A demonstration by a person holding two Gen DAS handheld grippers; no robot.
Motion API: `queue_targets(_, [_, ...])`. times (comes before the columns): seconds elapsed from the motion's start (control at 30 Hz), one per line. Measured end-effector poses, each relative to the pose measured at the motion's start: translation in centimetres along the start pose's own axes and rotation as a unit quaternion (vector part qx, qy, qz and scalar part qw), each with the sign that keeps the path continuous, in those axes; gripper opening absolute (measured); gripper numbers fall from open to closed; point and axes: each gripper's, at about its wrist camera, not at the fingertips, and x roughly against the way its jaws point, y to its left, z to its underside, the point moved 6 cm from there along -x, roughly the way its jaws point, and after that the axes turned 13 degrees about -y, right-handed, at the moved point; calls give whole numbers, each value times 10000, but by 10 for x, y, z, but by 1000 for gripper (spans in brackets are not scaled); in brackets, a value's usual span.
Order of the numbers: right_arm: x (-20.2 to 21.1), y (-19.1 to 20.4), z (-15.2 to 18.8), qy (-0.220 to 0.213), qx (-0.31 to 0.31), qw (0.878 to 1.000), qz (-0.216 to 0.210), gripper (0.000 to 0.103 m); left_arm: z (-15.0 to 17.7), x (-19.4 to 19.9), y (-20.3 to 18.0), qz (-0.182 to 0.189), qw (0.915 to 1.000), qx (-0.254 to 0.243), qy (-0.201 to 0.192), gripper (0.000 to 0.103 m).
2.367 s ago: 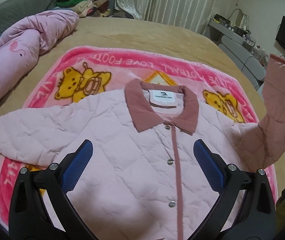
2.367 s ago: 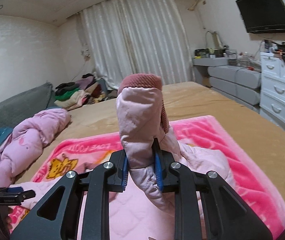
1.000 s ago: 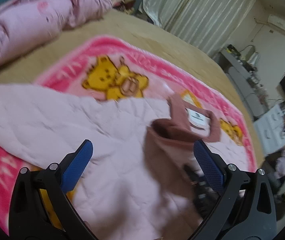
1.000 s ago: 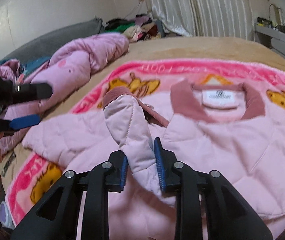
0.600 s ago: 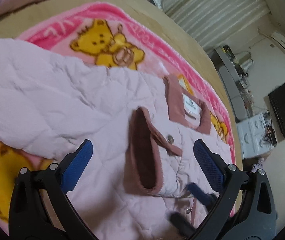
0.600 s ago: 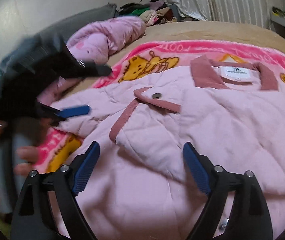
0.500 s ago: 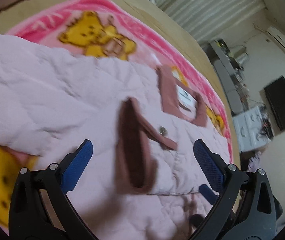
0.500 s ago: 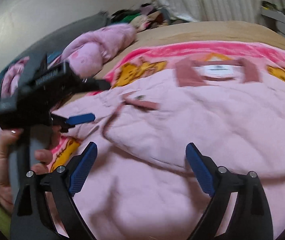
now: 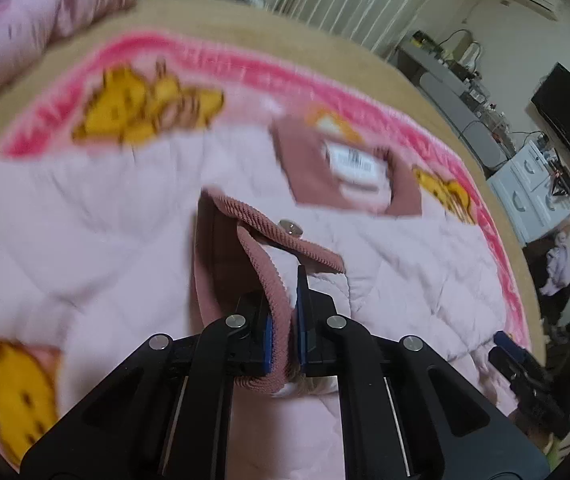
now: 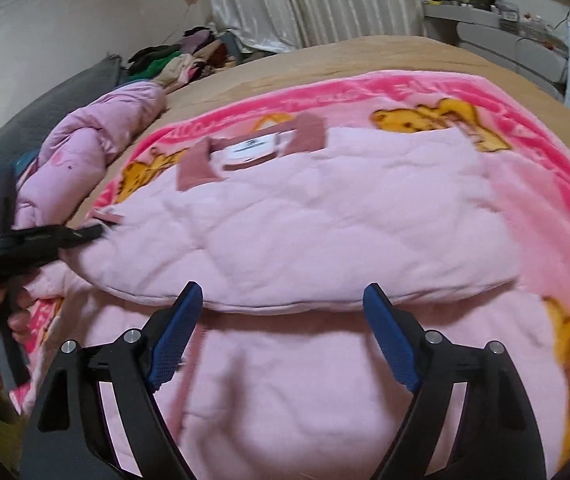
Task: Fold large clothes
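My left tongs (image 9: 283,322) pinch the cuff (image 9: 275,300) of the sleeve folded across the jacket (image 10: 325,220), which lies on the blanket (image 10: 525,120) on the bed. My right tongs (image 10: 281,336) are closing, nothing between them.

A pale pink quilted jacket (image 10: 325,216) with a dusty-rose corduroy collar lies face up mid-blanket, one sleeve folded across its chest, cuff (image 9: 273,280) raised slightly.
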Motion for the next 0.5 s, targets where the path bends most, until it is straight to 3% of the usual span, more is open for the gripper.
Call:
queue_targets(0.1, [6, -22, -20, -223, -51, 9995, 196, 77, -23, 17, -7, -45, 9990, -247, -360, 3])
queue_targets(0.2, [5, -44, -44, -385, -195, 9980, 472, 73, -23, 14, -6, -176, 9983, -399, -385, 3])
queue_targets(0.3, [-7, -56, -59, -305, -184, 9977, 578, 64, -2, -3, 7, -501, 9969, -586, -145, 3])
queue_targets(0.4, [-30, -59, -64, -80, -89, 9982, 580, 64, 26, -23, 31, -734, 9959, -499, 191, 4])
queue_targets(0.5, [-56, -62, -63, 166, 11, 9981, 600, 64, 42, -30, 45, -715, 9963, -377, 298, 5])
